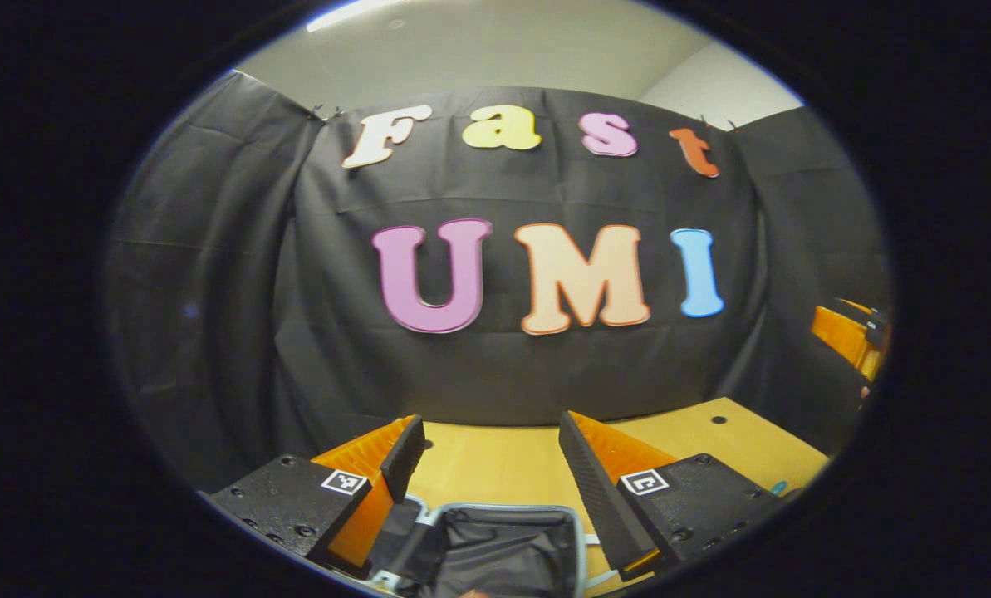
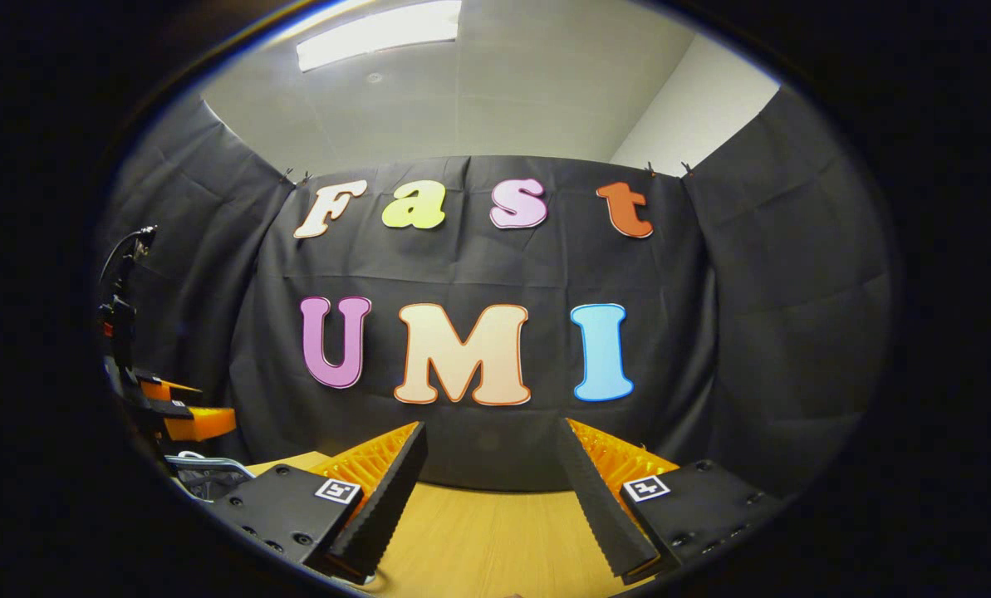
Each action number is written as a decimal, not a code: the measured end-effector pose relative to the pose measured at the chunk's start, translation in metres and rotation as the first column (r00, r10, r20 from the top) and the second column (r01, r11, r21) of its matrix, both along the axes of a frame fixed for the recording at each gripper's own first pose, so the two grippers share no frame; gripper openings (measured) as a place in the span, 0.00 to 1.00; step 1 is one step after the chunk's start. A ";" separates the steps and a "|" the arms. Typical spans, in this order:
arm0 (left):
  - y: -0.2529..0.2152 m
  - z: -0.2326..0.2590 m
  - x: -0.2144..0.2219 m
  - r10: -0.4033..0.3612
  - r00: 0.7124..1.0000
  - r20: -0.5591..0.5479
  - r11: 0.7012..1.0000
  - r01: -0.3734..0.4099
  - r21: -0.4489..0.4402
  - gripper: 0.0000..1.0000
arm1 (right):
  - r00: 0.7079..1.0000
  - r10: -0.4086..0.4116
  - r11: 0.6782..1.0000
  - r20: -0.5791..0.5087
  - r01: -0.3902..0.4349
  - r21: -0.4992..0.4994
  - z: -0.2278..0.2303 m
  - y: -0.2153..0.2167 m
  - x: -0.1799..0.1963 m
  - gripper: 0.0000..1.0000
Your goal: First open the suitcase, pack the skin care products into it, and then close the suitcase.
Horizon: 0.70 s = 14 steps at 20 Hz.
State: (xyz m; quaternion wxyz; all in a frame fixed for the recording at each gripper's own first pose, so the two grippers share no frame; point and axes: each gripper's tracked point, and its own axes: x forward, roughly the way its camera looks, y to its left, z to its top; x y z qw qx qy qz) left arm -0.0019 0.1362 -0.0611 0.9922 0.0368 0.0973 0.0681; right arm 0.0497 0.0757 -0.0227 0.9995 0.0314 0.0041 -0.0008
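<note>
Both grippers (image 1: 491, 465) (image 2: 488, 482) agape above table (image 1: 495, 469), perhaps suitcase (image 1: 503, 540) below.

The suitcase (image 1: 503, 540) is cut off by the bottom edge of the left gripper view, leaving just its rim and dark lining in sight; its contents cannot be told. In the right gripper view, the left claw (image 2: 200, 415) sits at the left edge, partly cut off, its jaw state unclear.
</note>
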 end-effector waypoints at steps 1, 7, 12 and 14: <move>-0.020 -0.003 0.001 -0.025 1.000 -0.006 1.000 0.025 -0.013 0.94 | 1.000 -0.001 1.000 -0.003 0.001 -0.001 -0.001 -0.007 -0.004 0.98; -0.120 -0.031 -0.002 -0.143 0.989 -0.049 0.989 0.140 -0.047 0.95 | 1.000 0.016 1.000 -0.015 -0.016 -0.026 -0.005 -0.044 -0.025 0.98; -0.190 -0.076 -0.009 -0.230 0.964 -0.131 0.970 0.215 -0.117 0.95 | 0.999 0.025 0.998 -0.028 -0.026 -0.052 -0.009 -0.073 -0.040 0.98; -0.211 -0.101 -0.011 -0.259 0.949 -0.182 0.962 0.237 -0.132 0.95 | 0.999 0.022 0.998 -0.036 -0.024 -0.058 -0.012 -0.083 -0.044 0.98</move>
